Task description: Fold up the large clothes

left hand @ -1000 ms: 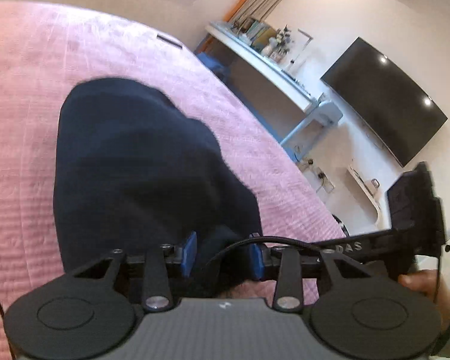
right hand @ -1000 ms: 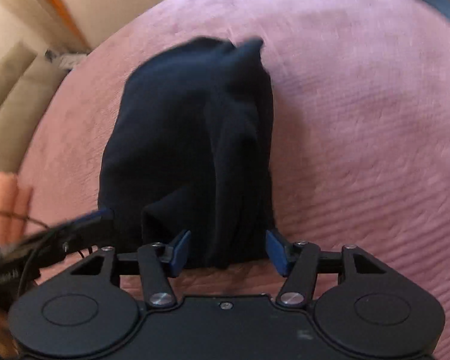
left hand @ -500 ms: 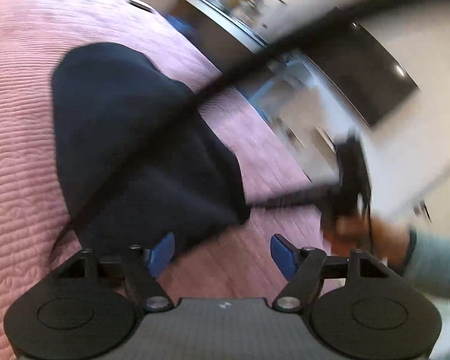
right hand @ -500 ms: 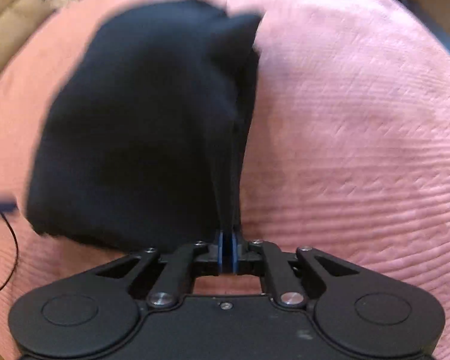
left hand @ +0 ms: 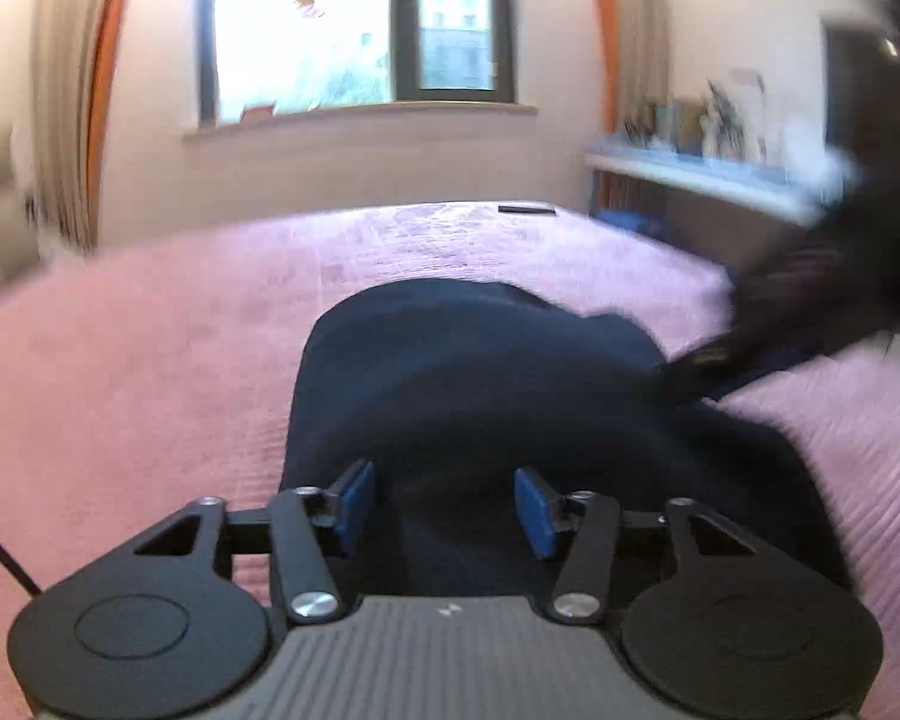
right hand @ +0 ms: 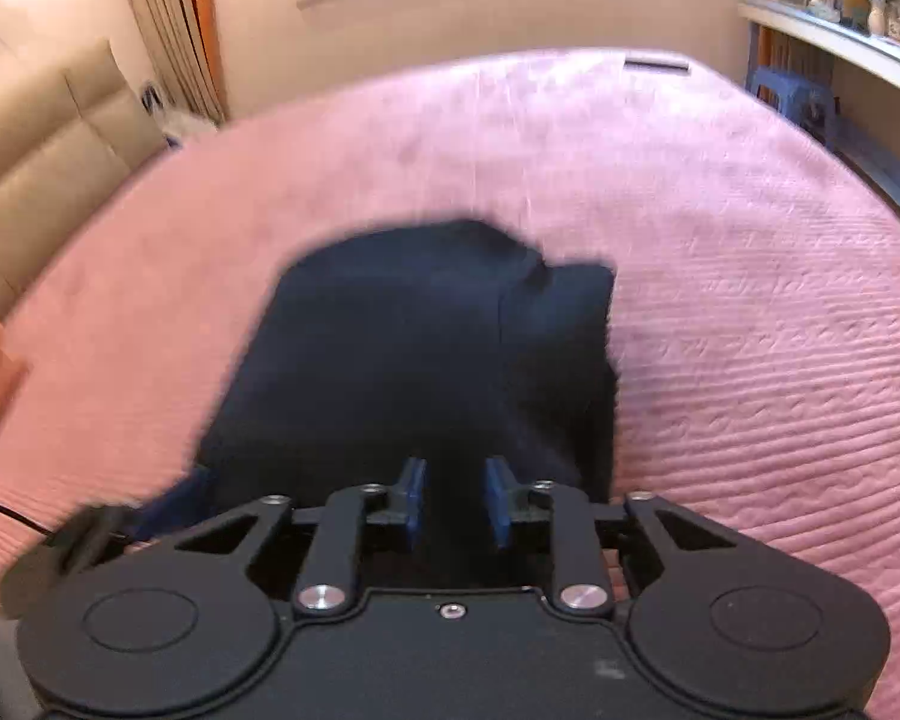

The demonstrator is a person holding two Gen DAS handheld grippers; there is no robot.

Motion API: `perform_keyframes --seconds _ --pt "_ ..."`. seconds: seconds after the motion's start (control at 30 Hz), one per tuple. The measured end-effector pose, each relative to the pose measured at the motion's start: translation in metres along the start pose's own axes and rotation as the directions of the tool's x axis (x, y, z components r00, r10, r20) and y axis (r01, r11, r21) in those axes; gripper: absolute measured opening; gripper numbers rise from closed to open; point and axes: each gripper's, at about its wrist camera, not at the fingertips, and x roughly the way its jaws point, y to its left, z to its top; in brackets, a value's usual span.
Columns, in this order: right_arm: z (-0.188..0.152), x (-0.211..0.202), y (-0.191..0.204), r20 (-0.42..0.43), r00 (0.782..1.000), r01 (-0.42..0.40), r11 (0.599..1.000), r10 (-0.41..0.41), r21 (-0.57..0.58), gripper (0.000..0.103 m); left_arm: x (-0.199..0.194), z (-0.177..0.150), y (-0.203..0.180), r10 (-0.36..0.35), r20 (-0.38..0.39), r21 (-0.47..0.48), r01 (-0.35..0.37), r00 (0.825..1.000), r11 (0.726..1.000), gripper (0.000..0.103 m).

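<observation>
Left tool closing and right tool opening, both seemingly unclenched astride the dark garment's near edge on the bed, to fold it.

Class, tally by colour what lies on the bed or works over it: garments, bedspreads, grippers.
Dark navy garment: 1
Pink bedspread: 1
Black grippers with blue pads: 2, left gripper and right gripper
Total: 4
</observation>
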Motion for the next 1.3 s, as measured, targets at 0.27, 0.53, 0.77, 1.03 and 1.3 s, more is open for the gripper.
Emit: perform_keyframes --seconds 0.27,0.53,0.77,1.03,1.3 --pt "-0.052 0.002 -0.017 -0.16 0.983 0.078 0.992 -0.092 -0.096 0.0 -0.007 -0.005 0.011 -0.092 -0.065 0.077 0.097 0.994 0.992 0.051" --pt "0.058 0.001 0.001 0.163 0.983 -0.059 0.989 0.081 -0.135 0.009 0.007 0.045 0.035 -0.08 -0.028 -0.061 0.078 0.996 0.995 0.047" --pt "0.098 0.125 0.023 0.11 0.99 -0.053 0.953 0.089 -0.297 0.008 0.034 0.027 0.057 -0.2 -0.072 -0.1 0.193 0.977 0.976 0.035" --pt "0.095 0.113 -0.04 0.091 0.987 0.145 0.978 -0.132 -0.15 0.023 0.01 0.011 0.074 -0.243 -0.118 -0.012 0.243 0.963 0.97 0.032" --pt "0.031 0.03 0.022 0.064 0.988 -0.133 0.983 0.142 -0.129 0.023 0.006 0.028 0.076 -0.265 -0.076 -0.056 0.261 0.961 0.964 0.031"
